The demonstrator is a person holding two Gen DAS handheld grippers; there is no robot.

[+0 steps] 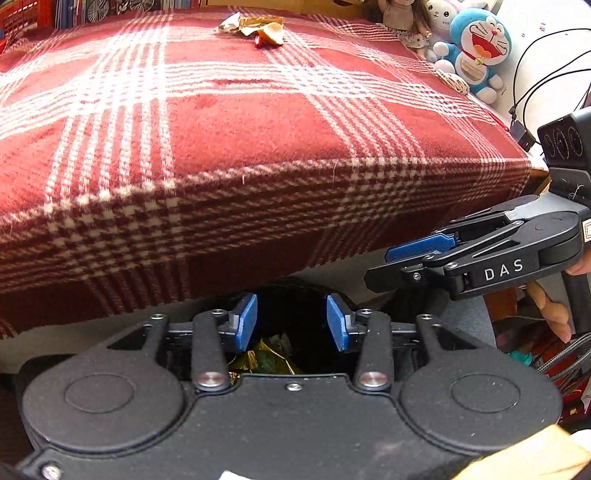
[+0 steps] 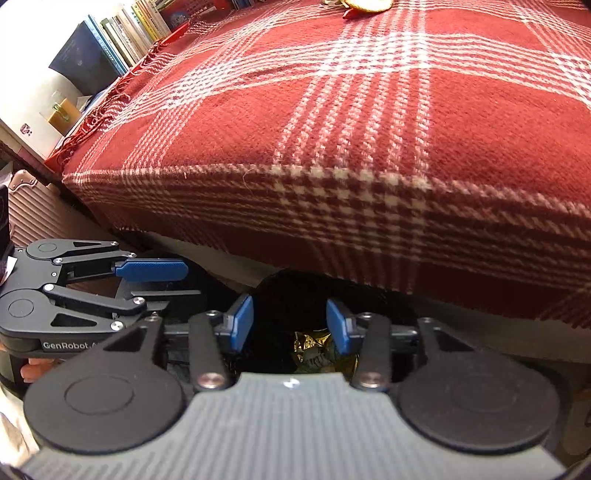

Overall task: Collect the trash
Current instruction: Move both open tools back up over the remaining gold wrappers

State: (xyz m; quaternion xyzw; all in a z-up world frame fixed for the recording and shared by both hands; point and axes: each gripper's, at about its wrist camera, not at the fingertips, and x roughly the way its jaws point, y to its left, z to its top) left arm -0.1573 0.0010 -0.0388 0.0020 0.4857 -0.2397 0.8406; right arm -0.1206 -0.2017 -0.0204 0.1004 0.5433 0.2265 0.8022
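— Gold foil wrappers [image 1: 266, 360] lie in the dark bin [image 1: 291, 306], bottom centre. Drop looks done?
— Yes; left gripper [image 1: 291, 323] and right gripper [image 2: 290, 321] stand apart, empty.
— Next?
— More trash [image 1: 255, 27] at the blanket [image 1: 240, 140] top edge; bin's rim is hidden.

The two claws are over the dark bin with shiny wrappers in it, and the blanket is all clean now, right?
Not quite: the blanket isn't clean. The left wrist view shows wrappers lying at its far edge. Both claws do hang open over the bin.
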